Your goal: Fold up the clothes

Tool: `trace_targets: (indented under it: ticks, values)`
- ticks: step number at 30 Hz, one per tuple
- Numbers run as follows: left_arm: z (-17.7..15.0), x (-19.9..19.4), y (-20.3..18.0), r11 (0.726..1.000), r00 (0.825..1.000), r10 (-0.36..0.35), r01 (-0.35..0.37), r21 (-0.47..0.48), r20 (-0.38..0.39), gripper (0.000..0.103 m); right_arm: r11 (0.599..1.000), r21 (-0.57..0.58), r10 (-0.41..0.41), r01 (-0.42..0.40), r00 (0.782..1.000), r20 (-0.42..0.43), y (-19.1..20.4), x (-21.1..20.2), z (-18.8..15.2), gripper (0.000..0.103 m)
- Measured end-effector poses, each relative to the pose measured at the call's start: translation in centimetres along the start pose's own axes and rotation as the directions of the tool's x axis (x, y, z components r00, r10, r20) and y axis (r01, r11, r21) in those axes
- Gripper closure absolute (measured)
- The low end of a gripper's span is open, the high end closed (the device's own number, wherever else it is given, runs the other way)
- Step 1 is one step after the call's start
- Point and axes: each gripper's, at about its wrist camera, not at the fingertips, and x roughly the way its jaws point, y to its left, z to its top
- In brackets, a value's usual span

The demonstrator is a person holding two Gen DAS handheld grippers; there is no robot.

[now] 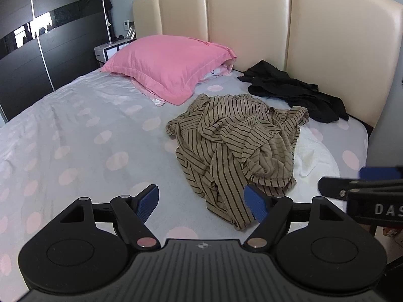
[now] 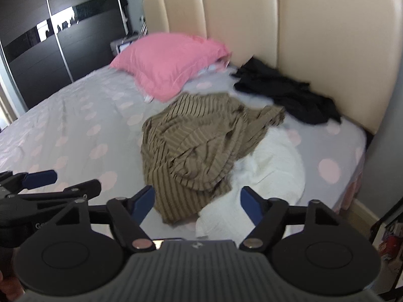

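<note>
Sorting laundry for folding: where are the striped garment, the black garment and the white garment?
striped garment [image 1: 234, 136]: left wrist view, middle of the crumpled heap.
black garment [image 1: 297, 90]: left wrist view, centre of the pile by the headboard.
white garment [image 2: 274, 166]: right wrist view, exposed part beside the striped one.

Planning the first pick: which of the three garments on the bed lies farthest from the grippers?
The crumpled black garment, lying against the cream padded headboard. The brown striped garment and the white garment beneath it lie much nearer.
</note>
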Motion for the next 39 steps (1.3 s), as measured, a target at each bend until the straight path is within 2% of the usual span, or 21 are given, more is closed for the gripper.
trace_targets:
  ticks: [2, 4, 8, 11, 15, 18, 20, 21, 22, 24, 27, 32, 35, 36, 37, 39]
  values:
    - [0.4, 1.1, 0.3, 1.000, 1.000, -0.003, 0.003, 0.002, -0.013, 0.029, 0.999, 0.026, 0.043, -0.042, 0.997, -0.058, -0.1, 1.9, 0.7, 0.040]
    - [0.6, 2.4, 0.5, 1.000, 1.000, -0.004, 0.004, 0.015, -0.029, 0.030, 0.998, 0.031, 0.054, -0.052, 0.995, -0.088, 0.0, 3.6, 1.4, 0.040]
    - [0.8, 4.9, 0.7, 0.999, 0.997, -0.007, 0.010, 0.033, -0.071, 0.033, 0.999, -0.041, 0.001, -0.006, 0.995, -0.102, 1.0, 7.1, 2.8, 0.040]
    - [0.6, 6.7, 1.0, 0.999, 0.995, 0.004, 0.001, 0.041, -0.104, 0.033, 0.997, -0.073, 0.018, -0.027, 0.992, -0.122, 1.4, 10.1, 3.9, 0.040]
    - [0.0, 9.0, 1.6, 0.999, 0.987, 0.028, -0.022, 0.041, -0.161, 0.033, 0.991, -0.134, -0.016, -0.005, 0.988, -0.152, 2.2, 13.9, 4.5, 0.042]
    - [-0.7, 10.3, 2.2, 0.999, 0.980, 0.037, -0.030, 0.035, -0.198, 0.033, 0.988, -0.151, -0.040, 0.014, 0.984, -0.174, 2.3, 16.0, 4.4, 0.054]
    - [-1.1, 10.9, 2.5, 0.999, 0.976, 0.043, -0.037, 0.032, -0.214, 0.033, 0.987, -0.160, -0.051, 0.023, 0.983, -0.174, 2.2, 16.8, 4.3, 0.070]
    - [-1.3, 11.1, 2.8, 0.999, 0.974, 0.042, -0.037, 0.028, -0.223, 0.033, 0.987, -0.158, -0.052, 0.024, 0.983, -0.177, 2.1, 17.0, 4.3, 0.087]
    - [-1.5, 11.3, 3.0, 0.999, 0.972, 0.041, -0.036, 0.023, -0.231, 0.033, 0.988, -0.156, -0.051, 0.023, 0.983, -0.178, 1.9, 17.1, 4.3, 0.096]
    - [-2.0, 11.2, 3.3, 0.999, 0.970, 0.039, -0.036, 0.018, -0.240, 0.033, 0.989, -0.148, -0.036, 0.011, 0.985, -0.169, 1.9, 16.6, 4.3, 0.100]
    - [-2.6, 10.7, 3.9, 0.998, 0.966, 0.057, -0.052, 0.026, -0.253, 0.033, 0.985, -0.169, 0.010, -0.037, 0.988, -0.157, 3.2, 15.1, 4.2, 0.102]
    - [-3.9, 8.2, 5.7, 0.995, 0.958, 0.098, -0.093, 0.031, -0.268, 0.033, 0.962, -0.233, 0.095, -0.144, 0.973, -0.211, 6.9, 12.6, 2.8, 0.102]
    - [-5.1, 6.1, 7.1, 0.992, 0.953, 0.124, -0.125, 0.015, -0.275, 0.033, 0.944, -0.222, 0.185, -0.246, 0.947, -0.263, 8.9, 10.7, 1.4, 0.103]
    - [-5.6, 5.4, 7.6, 0.991, 0.952, 0.133, -0.136, 0.010, -0.277, 0.033, 0.931, -0.209, 0.232, -0.299, 0.928, -0.291, 9.6, 10.0, 0.8, 0.103]
    - [-6.0, 4.6, 8.1, 0.989, 0.950, 0.142, -0.146, 0.005, -0.279, 0.033, 0.913, -0.178, 0.294, -0.367, 0.895, -0.336, 10.5, 9.3, -0.2, 0.103]
    - [-6.8, 3.2, 9.1, 0.986, 0.945, 0.159, -0.168, -0.005, -0.284, 0.033, 0.877, -0.194, 0.343, -0.439, 0.856, -0.388, 12.8, 7.8, -2.7, 0.103]
